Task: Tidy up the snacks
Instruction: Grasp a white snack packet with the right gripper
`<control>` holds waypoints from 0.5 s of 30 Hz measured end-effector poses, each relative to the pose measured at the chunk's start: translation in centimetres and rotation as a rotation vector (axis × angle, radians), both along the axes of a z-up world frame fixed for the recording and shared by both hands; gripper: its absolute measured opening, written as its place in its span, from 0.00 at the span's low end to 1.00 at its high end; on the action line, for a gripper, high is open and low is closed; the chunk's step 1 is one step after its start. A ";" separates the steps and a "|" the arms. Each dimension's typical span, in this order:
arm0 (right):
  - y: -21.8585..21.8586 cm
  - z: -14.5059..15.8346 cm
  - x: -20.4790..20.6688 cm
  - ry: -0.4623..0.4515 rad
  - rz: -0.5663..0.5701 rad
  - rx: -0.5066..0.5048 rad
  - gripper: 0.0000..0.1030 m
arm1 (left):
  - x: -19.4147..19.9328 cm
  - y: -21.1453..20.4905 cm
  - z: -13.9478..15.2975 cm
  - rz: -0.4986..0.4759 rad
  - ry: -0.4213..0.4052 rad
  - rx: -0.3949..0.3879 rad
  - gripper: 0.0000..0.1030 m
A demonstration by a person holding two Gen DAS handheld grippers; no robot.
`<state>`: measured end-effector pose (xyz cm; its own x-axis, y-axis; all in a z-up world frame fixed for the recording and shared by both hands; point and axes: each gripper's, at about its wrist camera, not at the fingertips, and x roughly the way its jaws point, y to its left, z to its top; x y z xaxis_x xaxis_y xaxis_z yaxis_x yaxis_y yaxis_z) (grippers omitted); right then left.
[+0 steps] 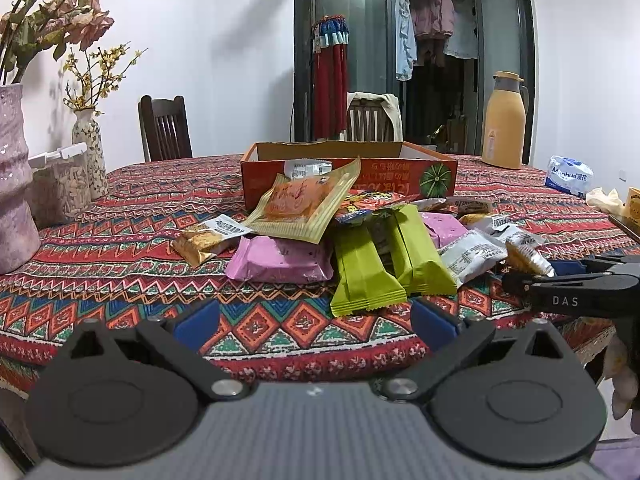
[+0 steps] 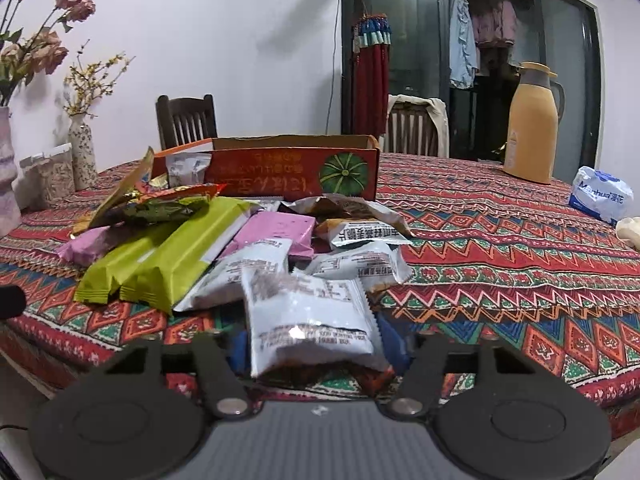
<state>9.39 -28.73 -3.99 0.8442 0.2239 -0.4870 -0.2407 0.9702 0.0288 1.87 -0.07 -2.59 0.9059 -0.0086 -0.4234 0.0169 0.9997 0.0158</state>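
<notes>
R gripper (image 2: 316, 344) jaws pinching the grey-white snack packet (image 2: 308, 316), near side of the orange box (image 2: 296, 172). L gripper (image 1: 316, 320) wide, empty. Slick wrapper, I could lose it on the lift.

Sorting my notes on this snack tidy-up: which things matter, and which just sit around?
Job: snack packets, orange box, silver packet between the right gripper fingers.
Lying about: thermos, vases, tissue pack, chairs.

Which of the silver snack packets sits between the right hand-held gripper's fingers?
The nearest silver packet, at the table's front edge, apart from the pile. It sits between the right hand-held gripper's blue pads; the other silver packets lie behind it.
</notes>
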 end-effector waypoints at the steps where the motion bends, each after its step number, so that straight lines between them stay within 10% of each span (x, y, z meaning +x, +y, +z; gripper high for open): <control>1: 0.0 0.0 -0.1 -0.003 0.000 -0.001 0.44 | 0.0 0.0 0.0 0.001 0.000 0.000 1.00; 5: -0.2 0.3 -0.5 -0.010 0.001 0.011 0.21 | 0.1 0.1 0.0 0.003 0.004 -0.003 1.00; 15: -0.4 0.7 -0.8 -0.051 -0.020 0.020 0.22 | 0.5 0.2 -0.2 0.007 0.015 -0.002 1.00</control>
